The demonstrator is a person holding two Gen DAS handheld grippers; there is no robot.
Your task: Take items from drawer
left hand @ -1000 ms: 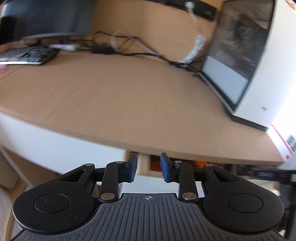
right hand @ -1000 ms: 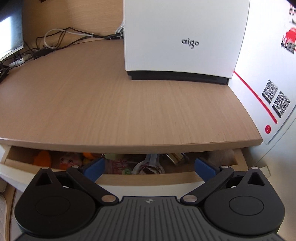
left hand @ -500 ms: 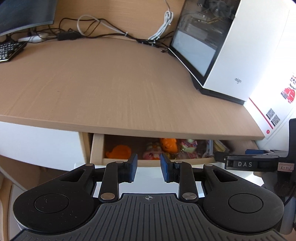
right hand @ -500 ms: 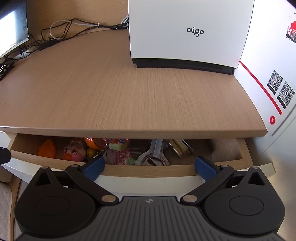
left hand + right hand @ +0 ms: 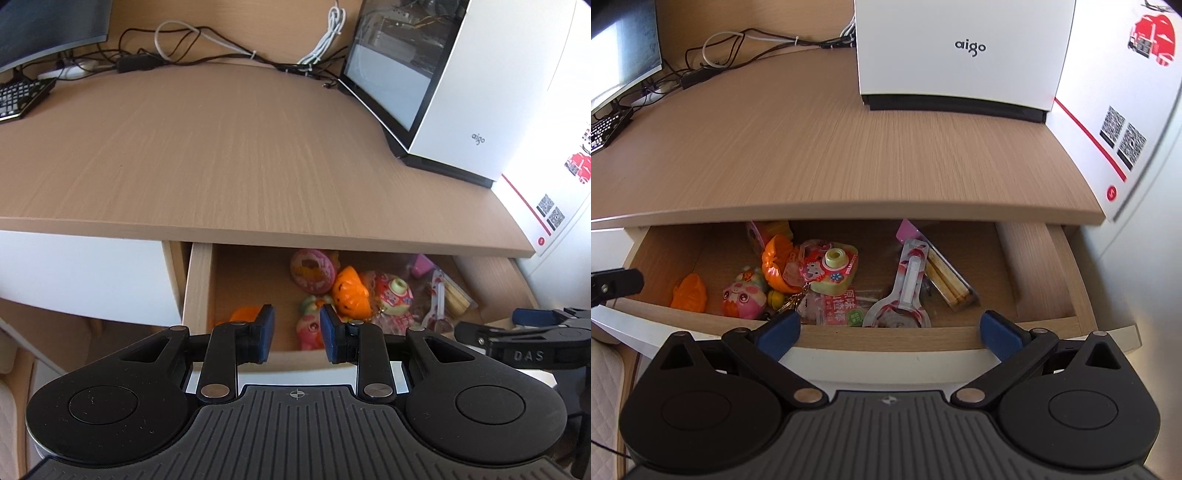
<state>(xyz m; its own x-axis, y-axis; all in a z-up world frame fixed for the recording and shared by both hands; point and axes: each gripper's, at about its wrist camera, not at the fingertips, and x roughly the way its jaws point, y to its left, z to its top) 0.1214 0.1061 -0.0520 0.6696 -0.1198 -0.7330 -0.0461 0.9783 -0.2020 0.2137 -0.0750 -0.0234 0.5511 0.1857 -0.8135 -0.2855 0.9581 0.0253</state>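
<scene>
Both grippers hang empty above the open drawer point(image 5: 1045, 273); left gripper point(image 5: 296, 334) partly open, right gripper point(image 5: 888, 328) spread wide, the toys point(image 5: 827, 273) just ahead and below, nearer its left finger.

The open pale-wood drawer point(image 5: 1027, 321) sits under the wooden tabletop point(image 5: 849, 147) at 6 o'clock. In it, the orange ridged toy point(image 5: 689, 292) lies at 9 o'clock, the clear packet of wooden sticks point(image 5: 947, 278) at 3 o'clock. The white boxy computer case point(image 5: 964, 51) stands on the tabletop at 12 o'clock.
</scene>
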